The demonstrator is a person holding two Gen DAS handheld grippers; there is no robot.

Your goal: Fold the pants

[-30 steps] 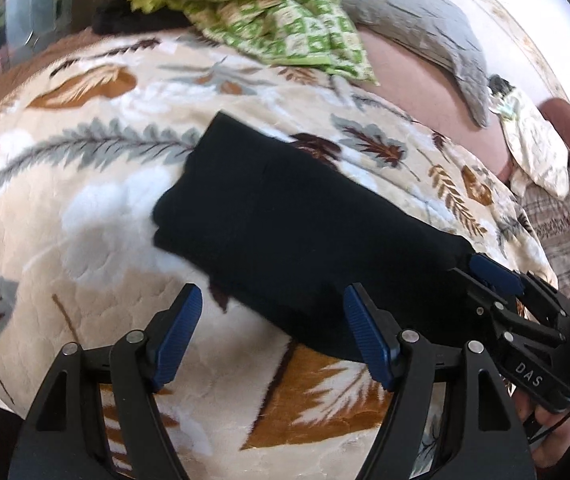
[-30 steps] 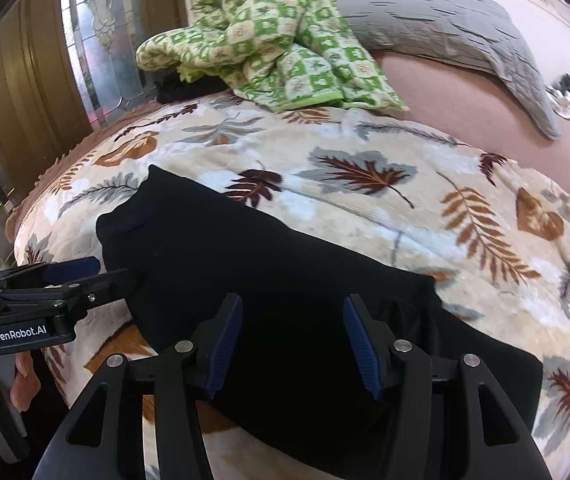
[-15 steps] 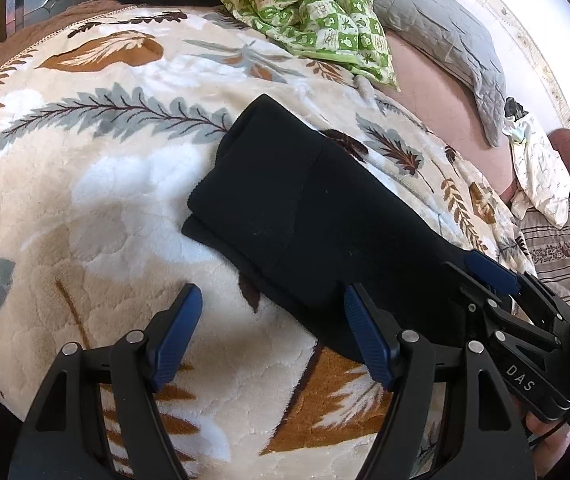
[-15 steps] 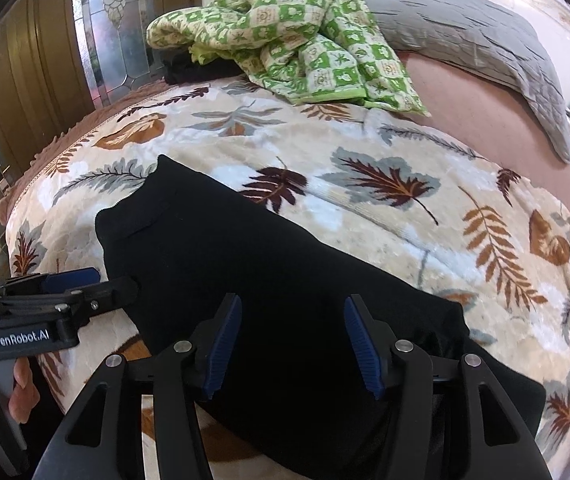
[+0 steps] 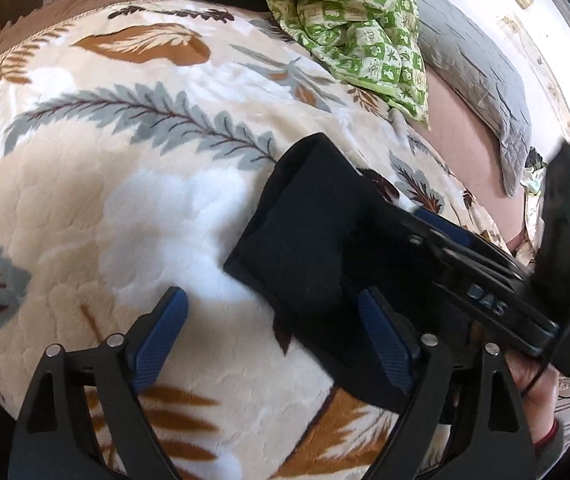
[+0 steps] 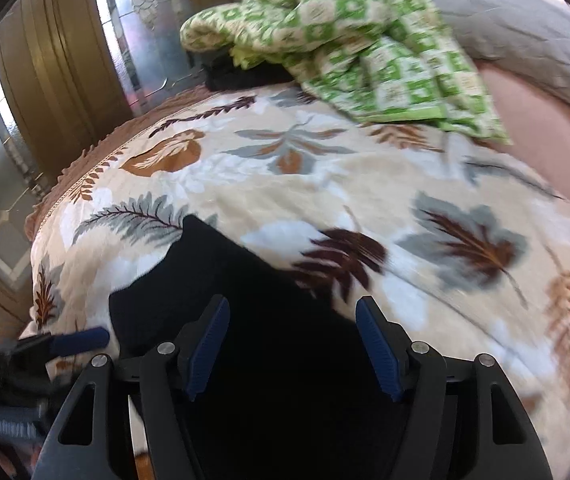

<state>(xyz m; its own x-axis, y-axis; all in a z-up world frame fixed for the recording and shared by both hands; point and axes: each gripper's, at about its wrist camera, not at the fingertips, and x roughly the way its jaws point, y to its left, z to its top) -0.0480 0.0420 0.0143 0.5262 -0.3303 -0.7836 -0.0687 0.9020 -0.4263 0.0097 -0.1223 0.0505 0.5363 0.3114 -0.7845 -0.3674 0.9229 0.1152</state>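
The black pants (image 5: 317, 240) lie folded in a thick band on the leaf-patterned blanket (image 5: 125, 208). My left gripper (image 5: 273, 336) hovers at the band's near left corner. Its jaws are opening; the corner lies under the gap and the pads press on nothing. My right gripper (image 6: 293, 340) hangs over the pants (image 6: 253, 280), its jaws opening with cloth below them but not pinched. In the left wrist view the right gripper (image 5: 433, 228) reaches in from the right, low over the pants. The left gripper's blue fingertip (image 6: 81, 338) shows at the lower left of the right wrist view.
A crumpled green checked blanket (image 6: 365, 40) lies at the back of the bed with a dark item (image 6: 245, 72) under it. A grey pillow (image 5: 477, 80) lies behind it. The bed's left edge (image 6: 85, 160) borders a wooden and glass panel (image 6: 57, 60).
Both pairs of jaws stand wider than before. My right gripper has slid left along the pants toward their folded end. The left gripper has shifted a little, rolling slightly.
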